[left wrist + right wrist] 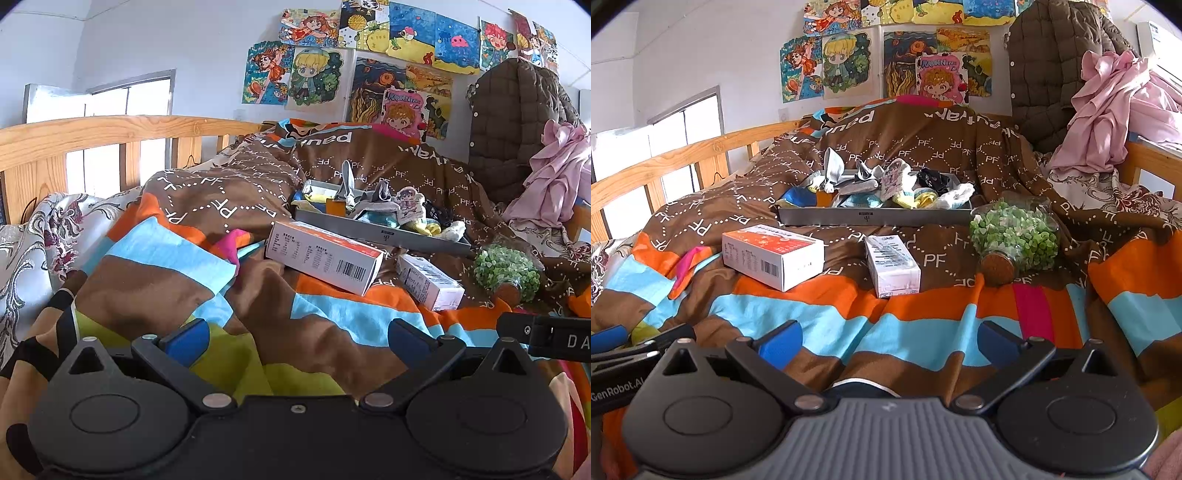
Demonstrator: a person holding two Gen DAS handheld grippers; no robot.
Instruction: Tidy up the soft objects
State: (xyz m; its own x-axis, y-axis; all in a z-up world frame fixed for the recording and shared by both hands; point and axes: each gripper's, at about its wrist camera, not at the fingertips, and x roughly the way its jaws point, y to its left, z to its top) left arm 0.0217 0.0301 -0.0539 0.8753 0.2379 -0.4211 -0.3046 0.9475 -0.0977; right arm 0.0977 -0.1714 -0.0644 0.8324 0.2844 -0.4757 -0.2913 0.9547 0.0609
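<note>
A grey tray [875, 217] sits on the bed and holds several socks [886, 186] in grey, white, yellow and black. It also shows in the left wrist view [388, 236] with the socks [391, 206] heaped in it. My left gripper [295, 341] is open and empty, low over the striped quilt, well short of the tray. My right gripper [888, 341] is open and empty too, near the quilt's front, with the tray farther ahead. The left gripper's body shows at the right view's left edge [617, 369].
Between me and the tray lie an orange-white box [772, 254], a smaller white box [892, 267] and a corked jar of green bits [1015, 240] on its side. A wooden bed rail [665, 162] runs left. A pink cloth [1108, 110] and brown quilted coat [1052, 74] hang at right.
</note>
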